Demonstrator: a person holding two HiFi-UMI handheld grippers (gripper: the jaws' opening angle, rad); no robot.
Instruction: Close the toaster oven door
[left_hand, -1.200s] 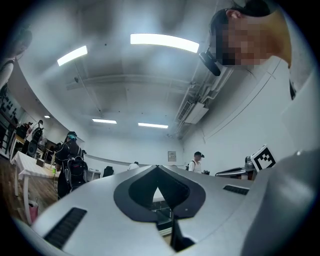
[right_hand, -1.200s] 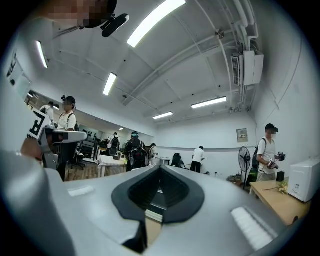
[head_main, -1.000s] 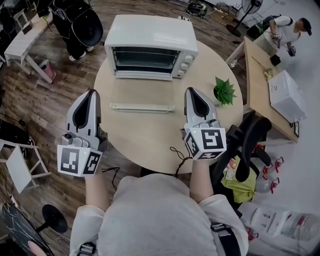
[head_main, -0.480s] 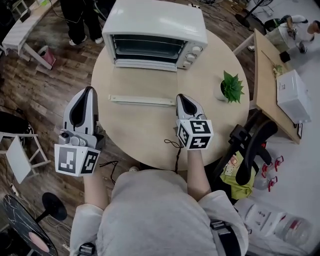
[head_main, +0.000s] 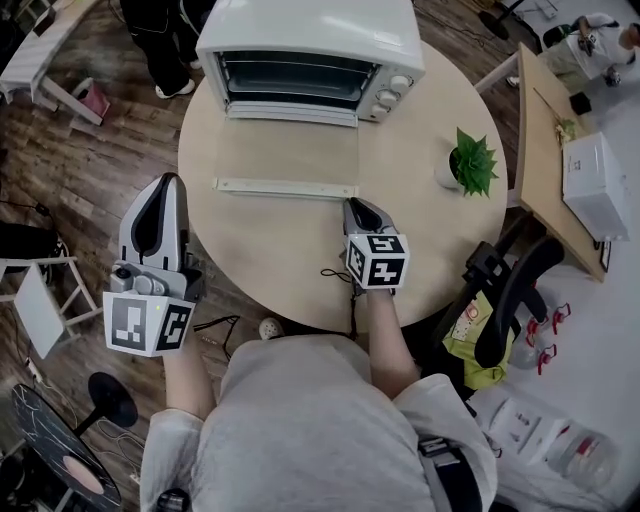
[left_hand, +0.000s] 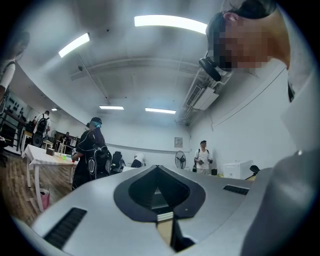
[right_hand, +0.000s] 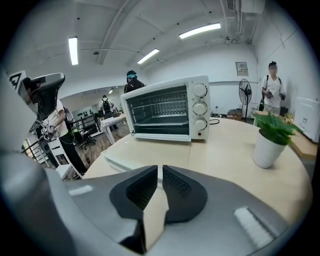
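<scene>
Head view: looking down on a toaster oven (head_main: 310, 40) at the far edge of the round counter (head_main: 290, 270), with its door (head_main: 290, 150) folded flat toward the person and not yet closed. Long handle (head_main: 285, 187) along the door's near edge, running left to right. Just beside that handle's right end, on the near side: the right gripper (head_main: 360, 207), tipped down toward the counter. Seen from the right gripper view, fingers (right_hand: 177, 192) have just been opening to a narrow slit, nothing between them, handle (right_hand: 125, 162) ahead and to the left, oven (right_hand: 165, 107) beyond. Well apart, off the counter's left edge and clear of the door: the left gripper (head_main: 168, 185), fingers (left_hand: 140, 192) meeting at the tips, holding nothing. Clearly nearer for the job: the right. Probably calls for catching the handle near its right end and swinging the door up and away, toward the oven's front. Off to the right, out of the way: a potted plant (head_main: 470, 160).
</scene>
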